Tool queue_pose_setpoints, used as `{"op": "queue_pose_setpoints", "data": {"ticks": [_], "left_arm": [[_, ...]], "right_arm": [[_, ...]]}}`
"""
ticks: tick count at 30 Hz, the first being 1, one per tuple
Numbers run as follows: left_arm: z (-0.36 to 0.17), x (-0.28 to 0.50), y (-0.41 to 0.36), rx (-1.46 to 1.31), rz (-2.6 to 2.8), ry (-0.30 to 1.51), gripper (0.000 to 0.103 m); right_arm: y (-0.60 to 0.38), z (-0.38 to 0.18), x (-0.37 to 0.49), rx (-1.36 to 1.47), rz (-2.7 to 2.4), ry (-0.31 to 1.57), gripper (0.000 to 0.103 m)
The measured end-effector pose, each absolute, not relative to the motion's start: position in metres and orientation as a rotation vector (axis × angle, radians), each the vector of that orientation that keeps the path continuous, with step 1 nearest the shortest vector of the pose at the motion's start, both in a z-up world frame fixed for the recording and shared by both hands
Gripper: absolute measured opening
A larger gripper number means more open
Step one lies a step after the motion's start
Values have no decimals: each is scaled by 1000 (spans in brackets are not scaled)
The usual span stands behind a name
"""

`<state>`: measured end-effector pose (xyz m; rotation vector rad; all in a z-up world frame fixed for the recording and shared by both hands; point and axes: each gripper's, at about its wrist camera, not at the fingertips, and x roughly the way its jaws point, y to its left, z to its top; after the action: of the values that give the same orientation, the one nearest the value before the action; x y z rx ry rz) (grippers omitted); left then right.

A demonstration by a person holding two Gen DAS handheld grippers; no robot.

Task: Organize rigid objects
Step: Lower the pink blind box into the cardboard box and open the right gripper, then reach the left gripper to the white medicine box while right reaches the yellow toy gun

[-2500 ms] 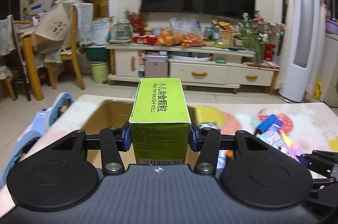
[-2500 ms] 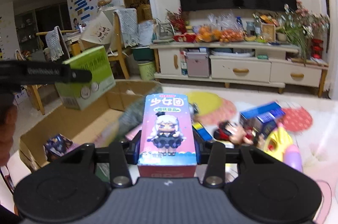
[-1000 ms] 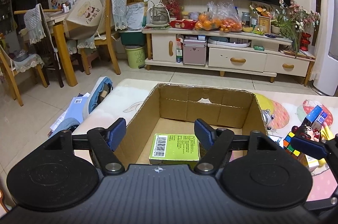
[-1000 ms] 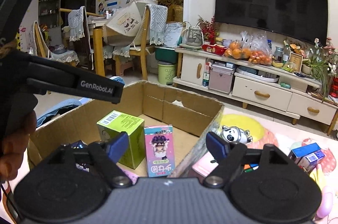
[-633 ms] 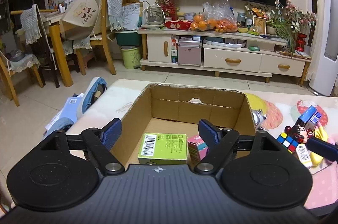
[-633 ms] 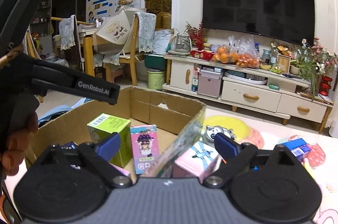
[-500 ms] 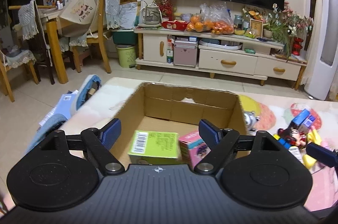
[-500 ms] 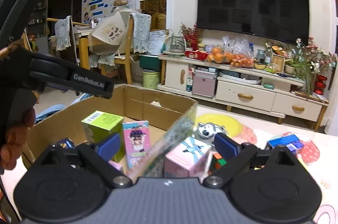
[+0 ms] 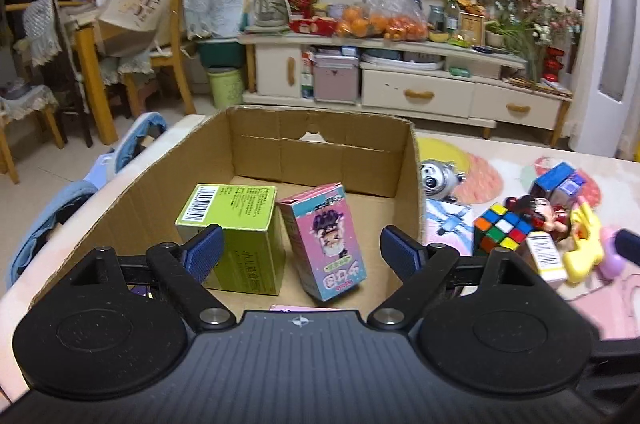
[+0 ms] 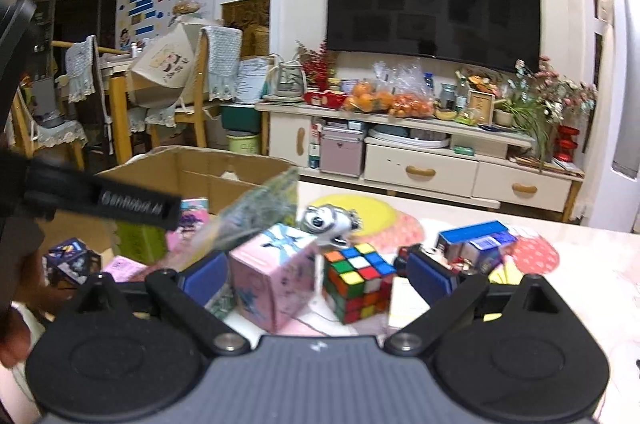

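Observation:
An open cardboard box (image 9: pixel 411 160) holds a green carton (image 9: pixel 232 220) and a pink figure box (image 9: pixel 326 240), both standing. My left gripper (image 9: pixel 302 254) is open and empty above the box's near end. My right gripper (image 10: pixel 314 274) is open and empty, low over the table beside the box (image 10: pixel 240 166). Between its fingers lie a pink gift box (image 10: pixel 272 276) and a Rubik's cube (image 10: pixel 358 280); both also show in the left wrist view, the gift box (image 9: pixel 446 224) and the cube (image 9: pixel 502 228).
Right of the box on the table lie a round panda toy (image 9: pixel 438 176), a blue box (image 10: pixel 476 240), a doll figure (image 9: pixel 540 212), a white carton (image 9: pixel 544 256) and a yellow toy (image 9: pixel 586 244). A small dark box (image 10: pixel 68 260) sits in the cardboard box. A TV cabinet stands behind.
Both grippers let go of their boxes, now standing in the cardboard box. My right gripper has moved right, out of the box, to the gift box and cube. My left gripper pulled back slightly.

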<state>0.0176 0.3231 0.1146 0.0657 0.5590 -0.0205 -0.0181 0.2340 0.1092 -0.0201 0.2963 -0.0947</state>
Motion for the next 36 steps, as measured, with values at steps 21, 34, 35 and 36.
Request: {"op": "queue_pose_setpoints", "data": {"ticks": [21, 34, 35, 36], "left_arm": [[128, 13, 318, 133, 92, 384, 103], [133, -14, 282, 136, -134, 375, 103], [131, -15, 277, 143, -159, 384, 103], [128, -16, 272, 153, -183, 395, 103]], "right_arm": [[163, 74, -18, 56, -252, 358, 98], [88, 66, -16, 299, -315, 418, 98], [80, 65, -17, 348, -303, 422, 98], [71, 64, -19, 405, -290, 423, 98]]}}
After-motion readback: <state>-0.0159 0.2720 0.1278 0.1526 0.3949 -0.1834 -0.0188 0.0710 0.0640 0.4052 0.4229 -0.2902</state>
